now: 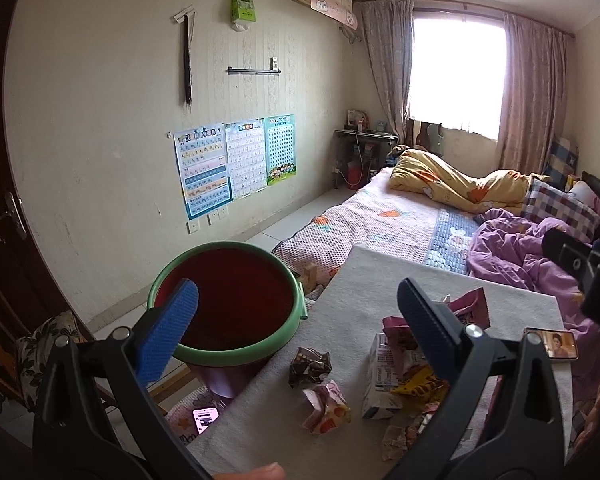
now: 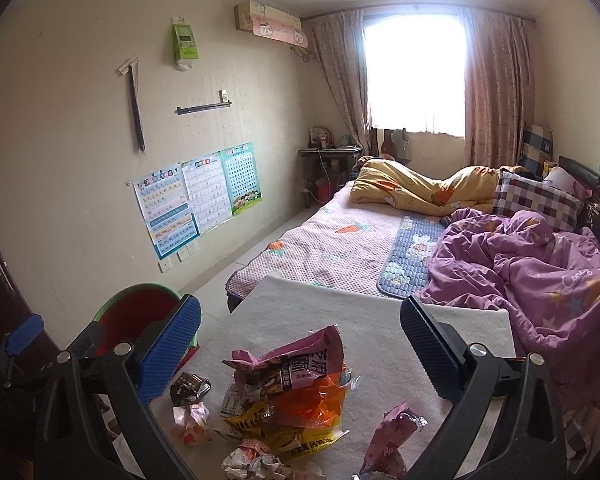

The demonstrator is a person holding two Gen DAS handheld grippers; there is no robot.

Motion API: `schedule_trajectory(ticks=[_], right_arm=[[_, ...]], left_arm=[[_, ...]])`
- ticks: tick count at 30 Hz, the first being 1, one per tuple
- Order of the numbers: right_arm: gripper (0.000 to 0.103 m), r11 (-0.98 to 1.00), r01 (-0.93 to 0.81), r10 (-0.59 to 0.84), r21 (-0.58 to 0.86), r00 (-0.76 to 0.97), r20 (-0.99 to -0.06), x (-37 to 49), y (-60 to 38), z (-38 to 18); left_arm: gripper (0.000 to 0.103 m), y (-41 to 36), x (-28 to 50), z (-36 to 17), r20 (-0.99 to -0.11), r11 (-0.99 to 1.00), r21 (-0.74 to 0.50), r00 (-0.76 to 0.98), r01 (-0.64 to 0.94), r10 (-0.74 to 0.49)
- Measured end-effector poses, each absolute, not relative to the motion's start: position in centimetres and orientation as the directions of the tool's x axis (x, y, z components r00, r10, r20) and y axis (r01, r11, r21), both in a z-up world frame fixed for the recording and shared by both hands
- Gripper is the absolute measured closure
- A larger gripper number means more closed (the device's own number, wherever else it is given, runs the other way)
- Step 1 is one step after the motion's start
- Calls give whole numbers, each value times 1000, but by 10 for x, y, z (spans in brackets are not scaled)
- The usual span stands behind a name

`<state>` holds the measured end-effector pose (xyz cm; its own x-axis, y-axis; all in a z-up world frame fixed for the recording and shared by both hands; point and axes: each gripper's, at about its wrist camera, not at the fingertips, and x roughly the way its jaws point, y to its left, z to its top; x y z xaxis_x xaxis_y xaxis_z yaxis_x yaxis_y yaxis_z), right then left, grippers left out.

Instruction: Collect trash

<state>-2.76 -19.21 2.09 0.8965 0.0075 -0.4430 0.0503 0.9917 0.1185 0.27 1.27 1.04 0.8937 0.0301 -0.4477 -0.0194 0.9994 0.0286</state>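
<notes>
A white board (image 1: 352, 280) lies across the bed with a heap of trash on it: a dark crumpled wrapper (image 1: 309, 366), a pink crumpled wrapper (image 1: 327, 407), a white carton (image 1: 382, 376) and a purple snack bag (image 2: 288, 364) over an orange bag (image 2: 316, 400). A red bucket with a green rim (image 1: 228, 300) stands left of the board. My left gripper (image 1: 300, 320) hovers open over the board's left part, empty. My right gripper (image 2: 300, 340) is open above the heap, empty. Another pink wrapper (image 2: 392, 436) lies nearer, to the right.
A phone (image 1: 551, 343) rests on the board's right edge, another phone (image 1: 205, 418) lies below the bucket. A purple duvet (image 2: 532, 272) and yellow duvet (image 2: 428, 188) cover the bed. A dark door (image 1: 4, 216) is at left. A fingertip (image 1: 260, 472) shows at the bottom.
</notes>
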Motion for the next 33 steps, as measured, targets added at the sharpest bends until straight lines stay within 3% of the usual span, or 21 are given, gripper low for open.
schedule_trajectory(ticks=[33], right_arm=[[7,992,62,-4,114,893,-451,-27,-194,22]], left_arm=[[5,11,9,6,-455,999,50,889,-19,40]])
